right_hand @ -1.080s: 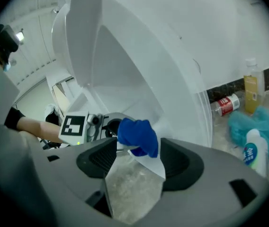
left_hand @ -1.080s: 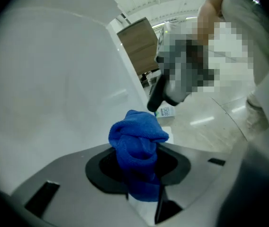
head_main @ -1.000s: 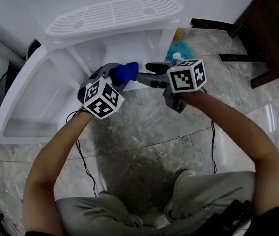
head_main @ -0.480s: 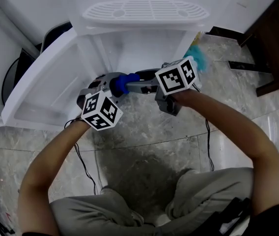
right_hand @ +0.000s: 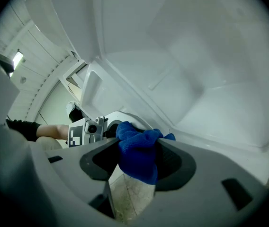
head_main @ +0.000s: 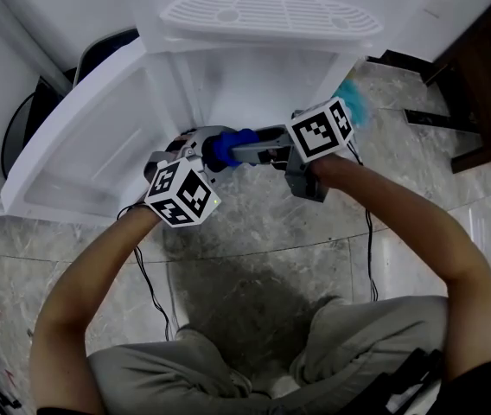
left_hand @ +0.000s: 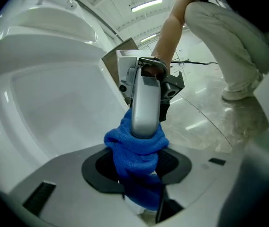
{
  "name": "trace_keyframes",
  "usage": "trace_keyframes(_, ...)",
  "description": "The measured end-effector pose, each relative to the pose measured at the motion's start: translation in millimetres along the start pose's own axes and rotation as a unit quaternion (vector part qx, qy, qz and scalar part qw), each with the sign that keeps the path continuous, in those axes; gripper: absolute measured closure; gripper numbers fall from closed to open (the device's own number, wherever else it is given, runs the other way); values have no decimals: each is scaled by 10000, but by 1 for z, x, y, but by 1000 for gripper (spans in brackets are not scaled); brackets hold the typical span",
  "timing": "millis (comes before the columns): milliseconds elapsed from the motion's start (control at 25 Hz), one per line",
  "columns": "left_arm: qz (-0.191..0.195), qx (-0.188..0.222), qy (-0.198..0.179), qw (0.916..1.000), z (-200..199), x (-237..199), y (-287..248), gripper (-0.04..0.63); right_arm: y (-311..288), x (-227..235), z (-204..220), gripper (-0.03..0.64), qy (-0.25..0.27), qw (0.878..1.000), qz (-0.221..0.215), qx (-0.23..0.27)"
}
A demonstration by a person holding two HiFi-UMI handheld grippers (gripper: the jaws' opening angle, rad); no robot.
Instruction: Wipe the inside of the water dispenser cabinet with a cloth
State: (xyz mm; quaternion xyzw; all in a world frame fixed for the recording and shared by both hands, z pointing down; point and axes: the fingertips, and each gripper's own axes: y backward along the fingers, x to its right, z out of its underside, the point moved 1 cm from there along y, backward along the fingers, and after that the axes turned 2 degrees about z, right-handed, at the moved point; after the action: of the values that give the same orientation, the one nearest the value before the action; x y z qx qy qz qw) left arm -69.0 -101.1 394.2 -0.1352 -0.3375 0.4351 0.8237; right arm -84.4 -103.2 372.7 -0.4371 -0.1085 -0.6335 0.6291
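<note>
Crouching on a stone floor (head_main: 254, 232) before the open water dispenser cabinet (head_main: 258, 80), with its white door (head_main: 81, 158) swung wide to the left. Bringing the left gripper (left_hand: 139, 167) and the right gripper (right_hand: 137, 160) tip to tip at the cabinet's mouth. Just easing the left gripper's jaws a touch wider while pinching a bunched blue cloth (left_hand: 135, 148). Just closing the right gripper's jaws onto the same cloth from the opposite side, clamping it between both tools. Apparently handing the cloth across rather than wiping. Pressing it against no wall or shelf in any view. Leaving, by that reading, the whole interior to be wiped.
</note>
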Motion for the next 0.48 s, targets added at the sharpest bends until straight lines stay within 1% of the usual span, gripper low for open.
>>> trace_keyframes(80,65,22,144,9999,2,1,-3,423,1,2,1,446,65,10000,40,-63)
trace_keyframes(160,148,36,264,9995,4,3,-5,405,1,3,2,467,126,9998,63,-120)
trace_keyframes(320,216,112,523,9983,10,4,-6,396,4,8,3,478,215,9995,107,-220)
trace_keyframes(400,176,53,664,9976,16,2,-6,397,11,16,1,479,285,9990,245,-230)
trace_keyframes(480,119,-52,784,9968,24,-1,-5,397,19,27,-1,479,390,9978,491,-212)
